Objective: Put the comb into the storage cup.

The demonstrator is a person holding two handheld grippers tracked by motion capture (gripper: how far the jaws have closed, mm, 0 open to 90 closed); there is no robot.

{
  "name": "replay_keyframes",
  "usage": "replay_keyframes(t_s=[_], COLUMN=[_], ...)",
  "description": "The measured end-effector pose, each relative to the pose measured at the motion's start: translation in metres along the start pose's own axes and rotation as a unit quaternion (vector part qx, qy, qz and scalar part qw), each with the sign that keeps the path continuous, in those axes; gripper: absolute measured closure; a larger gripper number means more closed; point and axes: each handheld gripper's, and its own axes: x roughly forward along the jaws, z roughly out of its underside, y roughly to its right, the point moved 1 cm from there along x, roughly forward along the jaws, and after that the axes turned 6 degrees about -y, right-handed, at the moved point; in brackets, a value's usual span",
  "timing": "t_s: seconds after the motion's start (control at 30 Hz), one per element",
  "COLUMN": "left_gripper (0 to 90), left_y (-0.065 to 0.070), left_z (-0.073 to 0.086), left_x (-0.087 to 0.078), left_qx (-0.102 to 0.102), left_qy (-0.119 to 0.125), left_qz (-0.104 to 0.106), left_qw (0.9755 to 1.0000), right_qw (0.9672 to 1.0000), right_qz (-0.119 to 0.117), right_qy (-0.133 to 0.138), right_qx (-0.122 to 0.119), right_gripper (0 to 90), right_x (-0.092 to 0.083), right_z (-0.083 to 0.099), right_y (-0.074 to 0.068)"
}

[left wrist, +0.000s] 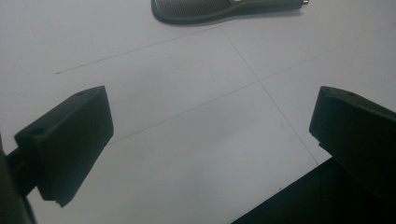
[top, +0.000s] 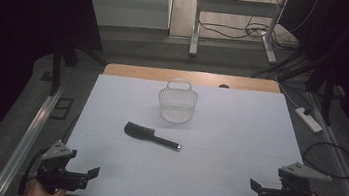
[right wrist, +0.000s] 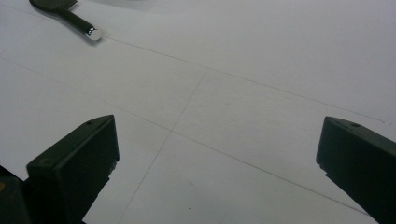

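A black hairbrush point(top: 150, 134) with a silver-tipped handle lies flat in the middle of the white table point(top: 238, 136). Just behind it stands a white wire basket point(top: 176, 106) with an upright loop handle. My left gripper point(top: 88, 173) rests at the near left corner, held by a hand, its jaws wide apart over bare table. In the left gripper view point(left wrist: 210, 133) the hairbrush point(left wrist: 224, 8) lies far ahead at the top edge. My right gripper point(top: 258, 187) sits at the near right corner, also open and empty. The right gripper view point(right wrist: 217, 156) catches the brush handle point(right wrist: 77, 21) at top left.
A strip of wooden tabletop point(top: 190, 77) shows behind the white surface. Metal rails point(top: 33, 126) run along both sides of the table. A power strip point(top: 309, 119) and a coiled cable point(top: 331, 160) lie on the floor at the right.
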Motion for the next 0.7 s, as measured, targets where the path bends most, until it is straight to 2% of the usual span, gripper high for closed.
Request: replay_keyframes(t_s=[0.23, 0.33, 0.7], left_gripper=[0.0, 0.0, 0.0], left_y=[0.0, 0.001, 0.001], left_z=[-0.001, -0.004, -0.01], left_x=[0.001, 0.003, 0.01], left_qx=[0.0, 0.009, 0.015], left_qy=[-0.005, -0.016, -0.018], left_qz=[0.002, 0.012, 0.029], left_qw=[1.0, 0.9998, 0.9993], right_qw=[1.0, 1.0, 1.0], right_qz=[0.0, -0.004, -0.006], right_qy=[-0.008, -0.006, -0.003], right_qx=[-0.001, -0.002, -0.004], right_gripper=[0.0, 0.0, 0.0], right_x=[0.002, 0.001, 0.001], right_z=[-0.001, 0.0, 0.0], right_y=[0.0, 0.0, -0.001])
